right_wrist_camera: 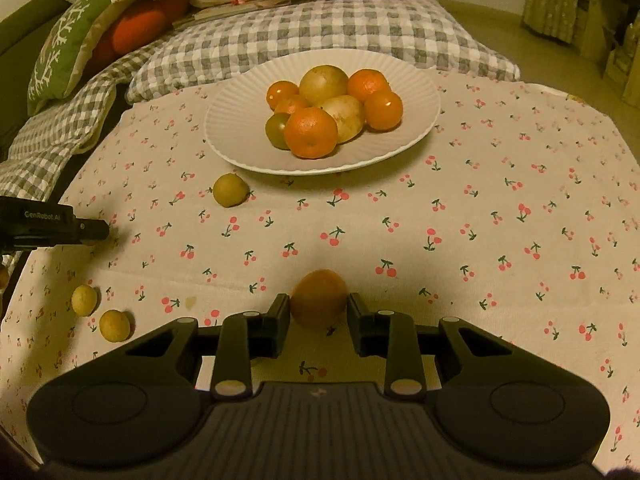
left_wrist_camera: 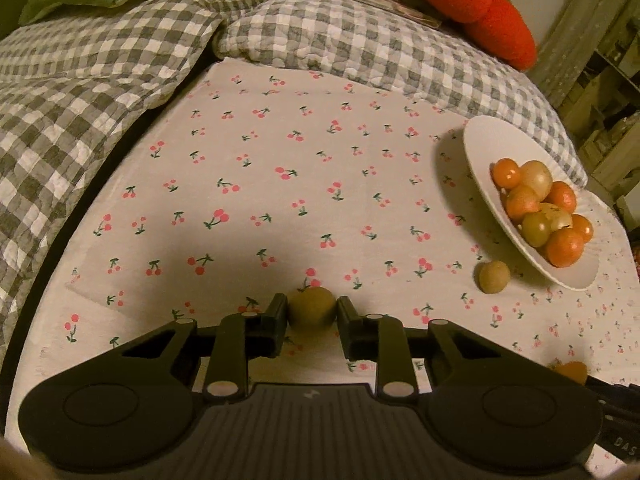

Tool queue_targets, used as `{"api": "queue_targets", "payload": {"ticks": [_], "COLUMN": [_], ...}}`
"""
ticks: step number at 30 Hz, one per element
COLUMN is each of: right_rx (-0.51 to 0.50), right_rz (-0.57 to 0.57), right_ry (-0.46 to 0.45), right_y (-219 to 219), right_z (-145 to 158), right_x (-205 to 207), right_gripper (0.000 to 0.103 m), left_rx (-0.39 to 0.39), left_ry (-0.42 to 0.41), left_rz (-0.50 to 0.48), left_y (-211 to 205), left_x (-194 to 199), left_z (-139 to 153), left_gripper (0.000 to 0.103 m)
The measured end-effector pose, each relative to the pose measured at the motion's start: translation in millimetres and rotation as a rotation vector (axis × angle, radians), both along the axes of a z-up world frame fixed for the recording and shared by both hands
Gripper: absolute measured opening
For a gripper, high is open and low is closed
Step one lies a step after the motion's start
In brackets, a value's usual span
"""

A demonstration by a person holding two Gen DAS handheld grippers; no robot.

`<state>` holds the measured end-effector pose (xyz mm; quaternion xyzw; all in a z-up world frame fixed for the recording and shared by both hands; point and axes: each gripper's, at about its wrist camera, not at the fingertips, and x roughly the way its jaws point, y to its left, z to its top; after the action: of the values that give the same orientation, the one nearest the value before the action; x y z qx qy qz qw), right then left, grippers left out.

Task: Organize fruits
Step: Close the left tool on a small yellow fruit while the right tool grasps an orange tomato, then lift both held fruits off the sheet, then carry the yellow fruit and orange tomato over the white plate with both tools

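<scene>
L gripper (left_wrist_camera: 312,312) pinches small yellow-green fruit (left_wrist_camera: 312,307) on cherry-print cloth (left_wrist_camera: 280,184); R gripper (right_wrist_camera: 319,307) pinches orange (right_wrist_camera: 319,298) w/ white plate (right_wrist_camera: 236,120) of fruit beyond it

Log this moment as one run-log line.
left claw: shut on small green fruit | right claw: shut on orange | plate: heaped with fruit | loose: one green fruit beside plate

Matte black tongs (left_wrist_camera: 312,314), round pale rivets
</scene>
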<state>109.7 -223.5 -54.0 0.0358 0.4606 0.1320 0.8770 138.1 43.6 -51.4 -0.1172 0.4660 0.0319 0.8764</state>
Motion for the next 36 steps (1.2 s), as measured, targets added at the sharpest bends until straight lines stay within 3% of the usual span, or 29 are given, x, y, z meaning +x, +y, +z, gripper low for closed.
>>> {"api": "queue_targets", "payload": {"ticks": [18,36], "right_rx": [0.001,0.125], "right_rz": [0.002,-0.034], "right_ry": [-0.059,-0.109], "right_y": [2,-14], "right_z": [11,39], "right_x": [-4,-6], "right_gripper": [0.028,0.028], "left_rx": [0.017,-0.013], "left_ry": [-0.063,-0.139], "left_rz": [-0.052,-0.123], "left_y": [-15,-34], "left_x": [-9,-17], "left_z": [17,38], "left_gripper": [0.013,0.013]}}
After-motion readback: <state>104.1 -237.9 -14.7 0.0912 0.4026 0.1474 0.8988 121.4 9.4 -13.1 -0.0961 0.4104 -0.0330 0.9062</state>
